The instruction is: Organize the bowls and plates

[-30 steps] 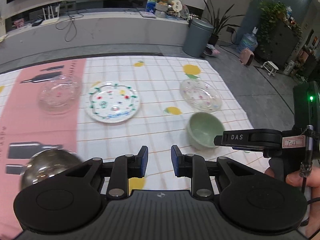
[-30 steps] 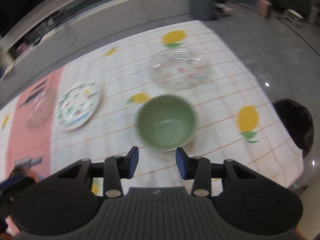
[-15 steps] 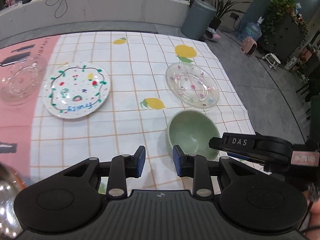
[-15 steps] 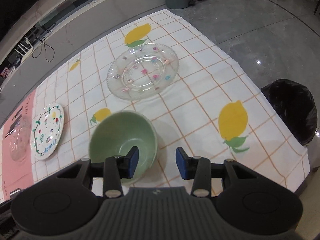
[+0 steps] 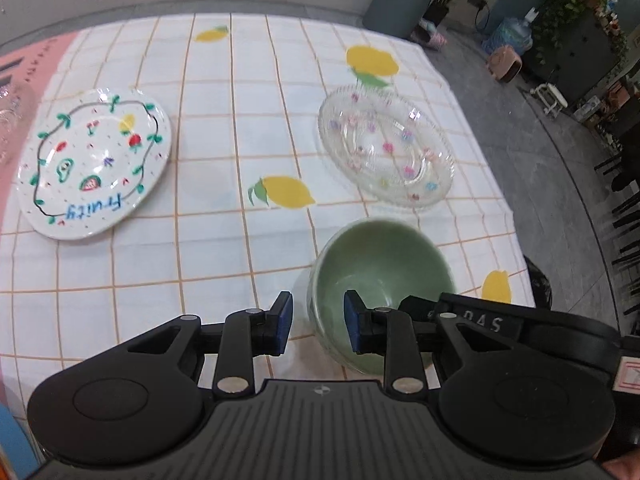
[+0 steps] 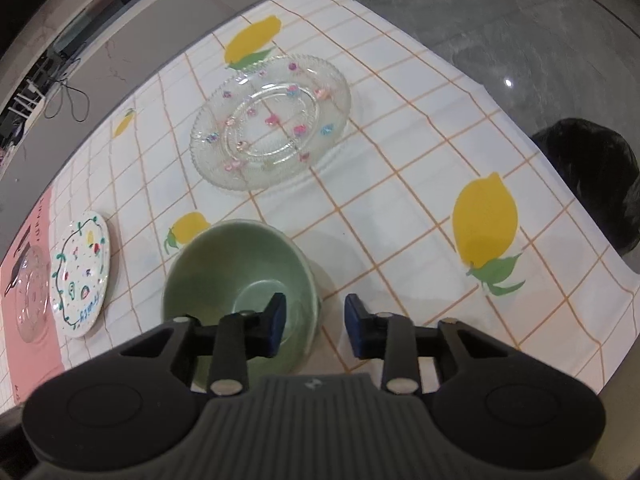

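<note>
The green bowl (image 5: pixel 380 276) is seen upright on the lemon-print cloth (image 5: pixel 248 92) of the counter, near the right edge, with the clear glass plate (image 5: pixel 386 148) just beyond it and the painted plate (image 5: pixel 94 162) well apart to the left. The left gripper (image 5: pixel 318 322) is held with its jaws closing astride the bowl's near rim. The right gripper (image 6: pixel 314 322) is likewise closing across the rim (one jaw inside, one outside). No pad is seen pressing on the bowl.
</note>
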Demonstrator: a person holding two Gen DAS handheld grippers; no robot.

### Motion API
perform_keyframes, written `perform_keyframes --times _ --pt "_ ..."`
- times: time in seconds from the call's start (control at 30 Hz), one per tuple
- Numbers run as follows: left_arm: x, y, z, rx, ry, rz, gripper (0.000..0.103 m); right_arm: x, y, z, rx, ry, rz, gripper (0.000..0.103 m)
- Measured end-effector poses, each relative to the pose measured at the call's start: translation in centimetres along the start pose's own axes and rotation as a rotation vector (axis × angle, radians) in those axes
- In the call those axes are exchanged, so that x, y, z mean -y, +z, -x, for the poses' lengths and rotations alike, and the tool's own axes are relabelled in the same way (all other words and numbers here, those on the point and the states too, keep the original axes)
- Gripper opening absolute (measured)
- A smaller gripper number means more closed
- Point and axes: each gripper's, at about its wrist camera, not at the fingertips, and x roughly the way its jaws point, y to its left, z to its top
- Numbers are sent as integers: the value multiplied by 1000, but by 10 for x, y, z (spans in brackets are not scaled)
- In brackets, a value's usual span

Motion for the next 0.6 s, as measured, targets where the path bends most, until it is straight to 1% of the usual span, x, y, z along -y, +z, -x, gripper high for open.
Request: perform_keyframes --times 0.07,0.13,0.3,0.4,0.47,0.6 --pt "-1 2 -6 -21 -2 -4 28 0 2 -3 -13 1 -8 27" --pt "-2 3 -9 -34 -10 3 23 0 3 -7 -30 13 -13 22" --pt "-3 4 -16 -51 -17 1 16 0 5 -14 -62 28 -33 17" --pt "-3 4 -18 -56 -16 13 14 -1 4 -16 -71 25 -35 14" --pt "-3 4 -19 -57 -8 12 12 -2 4 -17 -65 13 -30 8" --pt "2 4 -19 -58 20 9 12 -2 4 -17 -52 -1 -22 8"
